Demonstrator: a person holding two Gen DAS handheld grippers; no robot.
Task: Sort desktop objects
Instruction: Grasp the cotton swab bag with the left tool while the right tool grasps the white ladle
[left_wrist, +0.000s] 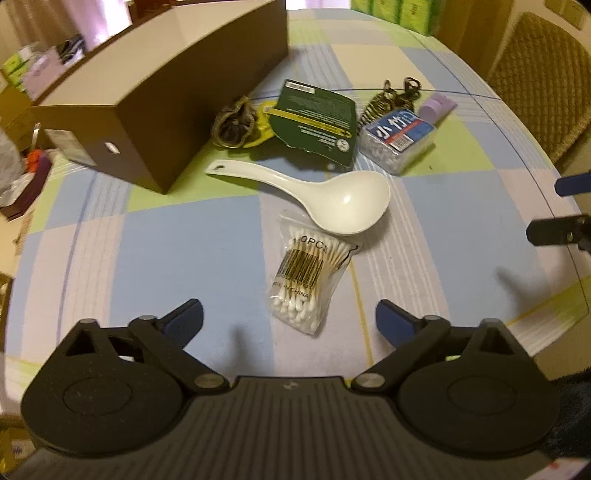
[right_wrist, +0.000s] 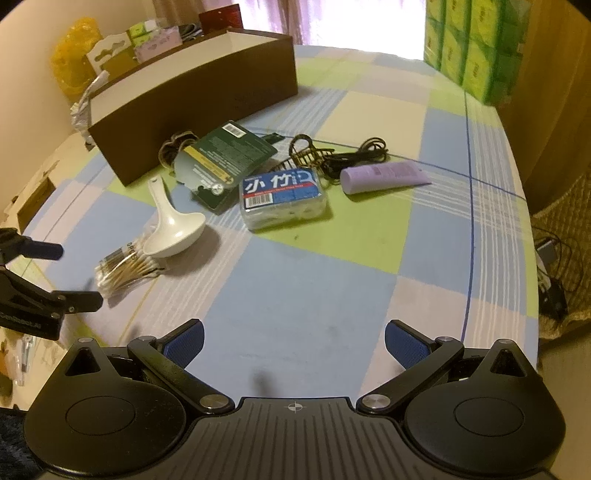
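One brown box is seen at the left of the checked tablecloth. Beside it, left to right, are laid one bag of cotton swabs with one white ladle resting on its end, one green card, one blue-labelled case and one purple tube. The left gripper and right gripper are both held apart, nothing between their fingers.
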